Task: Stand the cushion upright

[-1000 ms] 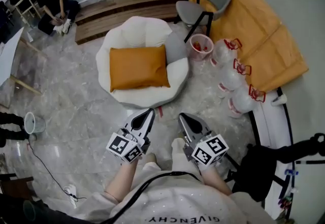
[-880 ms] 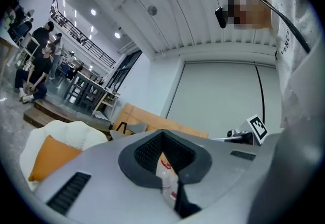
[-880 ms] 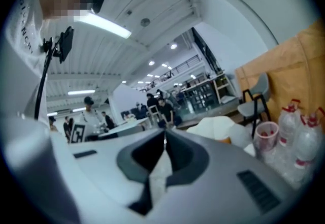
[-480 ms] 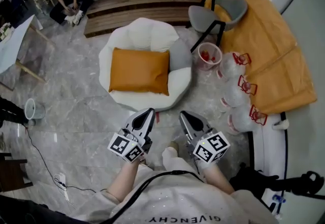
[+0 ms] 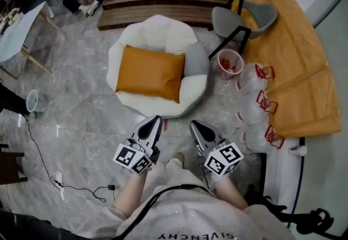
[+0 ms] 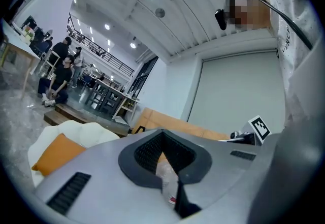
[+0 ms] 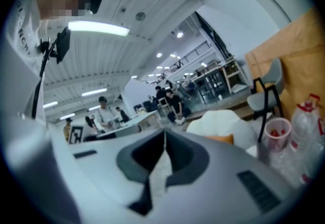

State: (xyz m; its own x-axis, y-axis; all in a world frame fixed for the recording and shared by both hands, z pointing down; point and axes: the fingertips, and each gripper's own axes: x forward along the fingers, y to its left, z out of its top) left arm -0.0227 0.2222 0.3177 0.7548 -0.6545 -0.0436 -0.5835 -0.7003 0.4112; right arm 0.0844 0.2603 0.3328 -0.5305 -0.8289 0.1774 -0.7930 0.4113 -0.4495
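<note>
From the head view, the orange cushion (image 5: 151,73) lies flat and a little skewed in the seat of the white round chair (image 5: 163,109). It is well apart from the left gripper (image 5: 156,120) and right gripper (image 5: 193,124), which are held side by side and aimed at the chair. Both are clenched on nothing. I'd say they should open before reaching in, take the cushion's near edge at two spots, and tip it up against the padded back so it leans instead of flopping.

In the left gripper view the jaws meet tip to tip with nothing between, and the cushion sits low at the left.

In the right gripper view the jaws are likewise pressed together and empty. A sliver of cushion peeks over the housing, near a red-filled cup (image 7: 274,134).

The grey marbled floor (image 5: 81,119) looks glossy, and a cable (image 5: 54,179) trails across it. A wooden step (image 5: 157,7) and a grey chair (image 5: 244,18) stand beyond.
</note>
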